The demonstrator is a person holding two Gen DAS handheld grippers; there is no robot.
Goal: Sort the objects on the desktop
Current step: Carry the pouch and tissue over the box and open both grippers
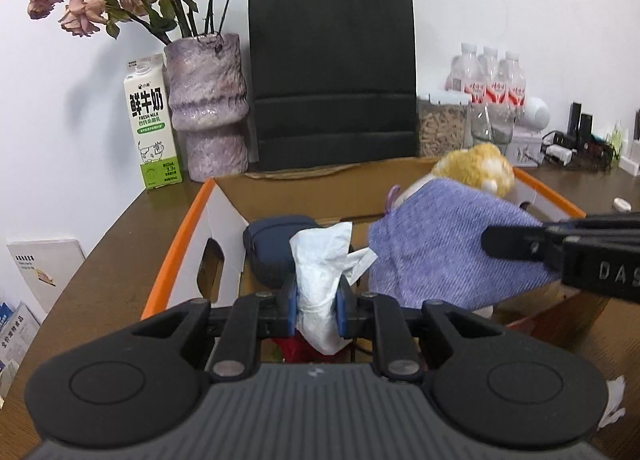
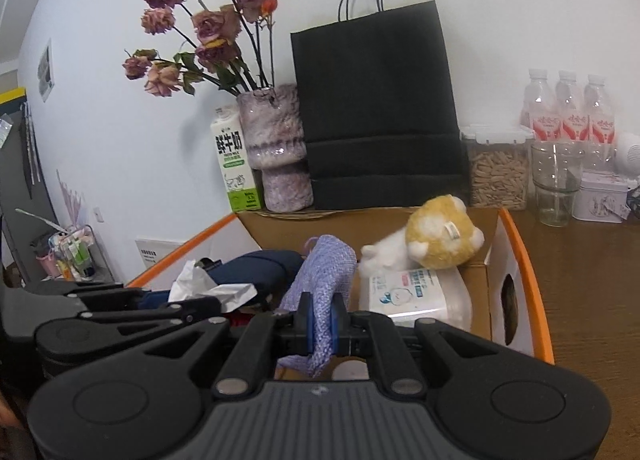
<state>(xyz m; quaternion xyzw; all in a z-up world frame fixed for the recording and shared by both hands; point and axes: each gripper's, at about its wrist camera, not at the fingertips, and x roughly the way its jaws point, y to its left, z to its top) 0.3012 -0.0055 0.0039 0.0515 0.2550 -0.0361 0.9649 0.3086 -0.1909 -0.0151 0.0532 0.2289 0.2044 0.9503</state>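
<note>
Both loads already hang over the open cardboard box (image 1: 224, 200) on the desk (image 1: 120, 228): the left tongs (image 1: 317, 310) pinch a crumpled white tissue (image 1: 320, 260), the right tongs (image 2: 322, 324) (jaws pressed tight) pinch a purple knitted cloth (image 2: 326, 280) drooping straight down, just right of the tissue.

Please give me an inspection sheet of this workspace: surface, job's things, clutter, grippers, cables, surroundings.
Surface: brown wooden desk.
Job's things: cardboard box with orange rim holds plush toy, dark blue pouch, wipes pack.
Clutter: milk carton, vase of dried roses, black paper bag, water bottles, pellet container, glass jar, tin.
Grippers: left gripper shut on white tissue; right gripper shut on purple cloth.
Cables: dark cords and plugs at far right.
Surroundings: white wall.
</note>
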